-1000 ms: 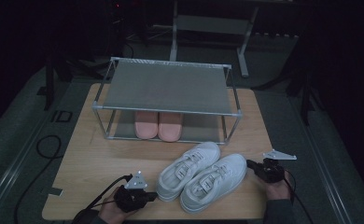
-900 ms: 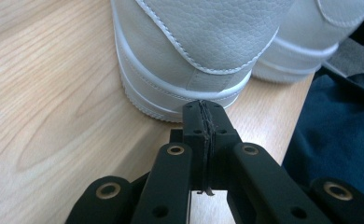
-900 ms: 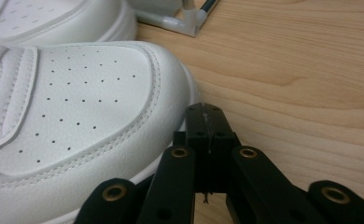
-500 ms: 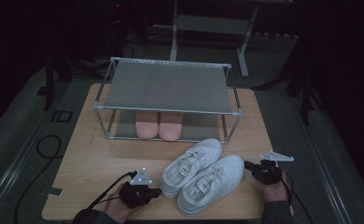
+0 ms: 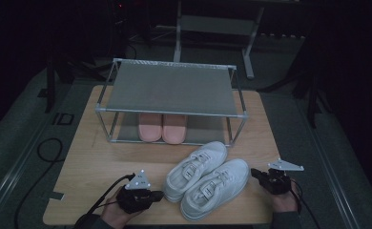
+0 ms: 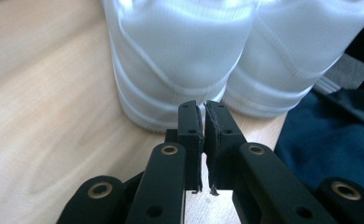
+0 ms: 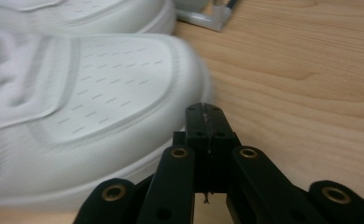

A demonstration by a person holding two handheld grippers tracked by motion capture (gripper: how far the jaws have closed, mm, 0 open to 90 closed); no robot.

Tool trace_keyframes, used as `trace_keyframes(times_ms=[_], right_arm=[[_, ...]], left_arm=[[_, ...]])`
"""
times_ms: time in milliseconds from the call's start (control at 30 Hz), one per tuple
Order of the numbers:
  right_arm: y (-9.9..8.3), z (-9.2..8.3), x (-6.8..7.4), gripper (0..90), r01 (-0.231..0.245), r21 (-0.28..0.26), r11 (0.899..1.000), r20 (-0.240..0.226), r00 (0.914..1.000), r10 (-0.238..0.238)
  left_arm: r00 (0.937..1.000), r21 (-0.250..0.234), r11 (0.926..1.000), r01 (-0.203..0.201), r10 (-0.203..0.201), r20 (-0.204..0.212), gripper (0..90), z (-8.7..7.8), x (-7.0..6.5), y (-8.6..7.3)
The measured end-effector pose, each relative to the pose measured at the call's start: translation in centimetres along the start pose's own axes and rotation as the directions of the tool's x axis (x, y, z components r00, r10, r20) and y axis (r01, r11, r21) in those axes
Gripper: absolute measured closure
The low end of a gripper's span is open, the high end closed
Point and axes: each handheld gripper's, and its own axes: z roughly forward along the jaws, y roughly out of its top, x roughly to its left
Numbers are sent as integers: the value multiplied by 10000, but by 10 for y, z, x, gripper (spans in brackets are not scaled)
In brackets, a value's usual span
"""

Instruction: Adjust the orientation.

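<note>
The white sneakers (image 5: 208, 179) sit just before the shoe rack (image 5: 170, 112), near the table's front edge (image 5: 165, 222). Beside their heels, the left gripper (image 6: 203, 122) has just parted a sliver, empty. Beside a toe, the right gripper (image 7: 207, 122) is closed, empty.

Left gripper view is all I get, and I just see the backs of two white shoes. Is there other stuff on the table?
Observer: Yes. In the high view a metal shoe rack stands behind the white sneakers.
Operator: Is anything inside it?
Observer: A pair of pink slippers sits side by side on its lower shelf.
Operator: Where's my other gripper?
Observer: The right gripper lies low by the toe of the right-hand sneaker, with its jaws shut on nothing.
</note>
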Motion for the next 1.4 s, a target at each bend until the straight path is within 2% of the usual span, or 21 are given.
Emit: trace_keyframes(times_ms=[67, 100, 133, 200, 300, 433, 500, 567, 700, 833, 933, 1067, 1133, 1200, 1400], right_arm=[[-2, -4, 4, 900, 96, -36, 9999, -22, 10000, -96], [-4, -7, 8, 900, 202, -50, 9998, -32, 9998, -202], [-11, -14, 17, 900, 336, -131, 9994, -130, 9993, -337], [-17, -18, 26, 900, 419, -173, 9990, -304, 9986, -425], [-22, -20, 38, 900, 674, -116, 9977, -588, 9960, -680], [-22, -16, 49, 900, 1018, 40, 9948, -812, 9916, -1012], [-22, -17, 48, 900, 990, 12, 9951, -837, 9916, -986], [-22, -16, 47, 900, 928, -18, 9957, -941, 9912, -926], [-22, -16, 45, 900, 878, -39, 9961, -1068, 9904, -878], [-22, -15, 45, 900, 885, -40, 9961, -1083, 9902, -884], [-21, -15, 44, 900, 852, -62, 9963, -1118, 9901, -854], [-21, -15, 43, 900, 836, -78, 9965, -1190, 9893, -840], [-22, -15, 43, 900, 842, -82, 9964, -1196, 9892, -845], [-22, -15, 43, 900, 838, -85, 9965, -1203, 9892, -842], [-22, -15, 43, 900, 854, -97, 9963, -1200, 9890, -860]], left_arm=[[10000, -129, 9999, -69, 69, -19, 840, -4, 0, 4], [9995, -295, 9992, -275, 271, -165, 840, -10, 0, 15], [9989, -307, 9987, -414, 407, -223, 822, -11, 0, 20], [9978, -412, 9973, -602, 590, -314, 805, -12, -2, 31], [9960, -437, 9953, -865, 855, -240, 765, -7, -6, 49], [9919, -243, 9916, -1267, 1265, -113, 709, 9, -12, 70], [9932, -239, 9929, -1167, 1168, 9, 681, 16, -12, 76], [9951, -83, 9950, -991, 991, -66, 646, 24, -10, 79], [9968, 52, 9970, -775, 773, 192, 595, 34, -12, 84], [9973, 210, 9971, -727, 727, 41, 549, 39, -14, 89], [9972, 382, 9965, -746, 746, 4, 522, 45, -18, 93], [9960, 919, 9919, -875, 887, -91, 493, 59, -26, 98], [9955, 1015, 9906, -915, 937, -171, 482, 62, -27, 99], [9944, 1091, 9891, -990, 1023, -250, 428, 67, -31, 100], [9933, 1306, 9863, -1003, 1069, -443, 410, 79, -32, 105]])
